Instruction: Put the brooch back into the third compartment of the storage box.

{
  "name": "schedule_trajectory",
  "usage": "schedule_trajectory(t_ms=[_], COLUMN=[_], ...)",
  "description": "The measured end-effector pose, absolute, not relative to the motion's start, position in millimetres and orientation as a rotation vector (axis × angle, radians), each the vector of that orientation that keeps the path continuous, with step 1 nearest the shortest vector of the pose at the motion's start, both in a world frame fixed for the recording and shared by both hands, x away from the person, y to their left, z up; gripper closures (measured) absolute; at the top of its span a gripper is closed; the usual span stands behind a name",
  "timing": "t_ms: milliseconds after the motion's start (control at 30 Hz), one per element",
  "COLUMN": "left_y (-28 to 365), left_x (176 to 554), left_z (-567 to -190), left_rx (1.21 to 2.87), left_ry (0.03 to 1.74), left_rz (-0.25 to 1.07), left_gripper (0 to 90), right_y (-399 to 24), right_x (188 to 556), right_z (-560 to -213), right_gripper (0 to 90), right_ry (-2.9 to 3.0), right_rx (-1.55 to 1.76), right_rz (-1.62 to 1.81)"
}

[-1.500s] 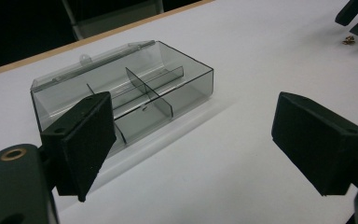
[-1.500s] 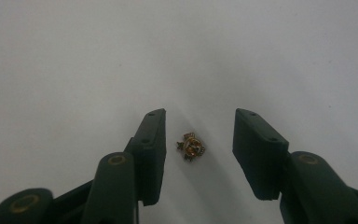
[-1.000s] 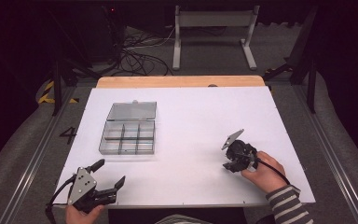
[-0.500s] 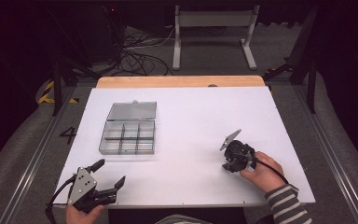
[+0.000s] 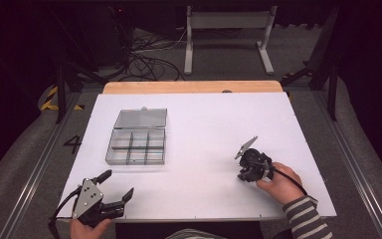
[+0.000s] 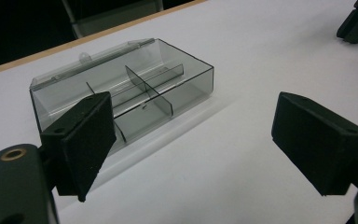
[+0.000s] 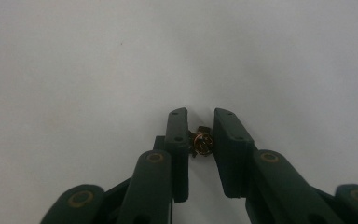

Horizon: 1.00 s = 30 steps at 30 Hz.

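A clear plastic compartment box [image 5: 137, 145] sits open on the white table [image 5: 204, 124], its lid [image 5: 142, 118] laid back and its cells empty as far as I can see. My left gripper [image 5: 118, 184] rests at the near left corner. In the left gripper view it [image 6: 200, 140] stands wide open, facing the box [image 6: 135, 93]. My right gripper [image 5: 244, 175] points down at the table on the near right. In the right gripper view it [image 7: 200, 140] is shut on a small brass screw [image 7: 201, 143] at the table surface.
A wooden strip [image 5: 194, 87] runs along the table's far edge. Beyond it stand a metal stand [image 5: 226, 35] and loose cables [image 5: 149, 55] on the floor. The right gripper [image 6: 356, 23] appears far off in the left gripper view.
The right hand and its gripper have shifted only slightly, settling lower over the table. The left gripper and the box have not moved.
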<state>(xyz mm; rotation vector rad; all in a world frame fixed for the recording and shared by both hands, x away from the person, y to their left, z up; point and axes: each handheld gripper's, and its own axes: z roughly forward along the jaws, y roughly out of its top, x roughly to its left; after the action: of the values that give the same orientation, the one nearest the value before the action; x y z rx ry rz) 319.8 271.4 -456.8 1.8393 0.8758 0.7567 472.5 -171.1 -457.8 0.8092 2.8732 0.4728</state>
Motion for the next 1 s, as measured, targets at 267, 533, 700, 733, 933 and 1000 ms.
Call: schedule_trajectory(t_ms=[267, 533, 700, 733, 933, 1000], left_y=[271, 272, 272, 272, 271, 272], left_x=[320, 320, 320, 320, 320, 320], left_z=[-457, -457, -457, -457, -457, -457], left_rx=[1.839, 1.837, 1.837, 1.837, 1.837, 1.837], left_ry=[0.877, 0.876, 0.879, 0.879, 0.879, 0.878], left_rz=[0.757, 0.758, 0.759, 0.759, 0.759, 0.759], left_gripper=[14.2, 14.2, 14.2, 14.2, 14.2, 14.2], right_y=[-171, -174, -176, -176, -179, -180], right_x=[470, 469, 467, 467, 465, 464], right_z=[-457, -450, -443, -443, -437, -433], right_gripper=[78.0, 78.1, 78.2, 78.2, 78.3, 78.3], right_ry=[2.860, 2.835, 2.791, 2.791, 2.750, 2.726], right_rx=[0.797, 0.794, 0.793, 0.793, 0.792, 0.787], right_rz=[0.474, 0.533, 0.607, 0.607, 0.668, 0.718])
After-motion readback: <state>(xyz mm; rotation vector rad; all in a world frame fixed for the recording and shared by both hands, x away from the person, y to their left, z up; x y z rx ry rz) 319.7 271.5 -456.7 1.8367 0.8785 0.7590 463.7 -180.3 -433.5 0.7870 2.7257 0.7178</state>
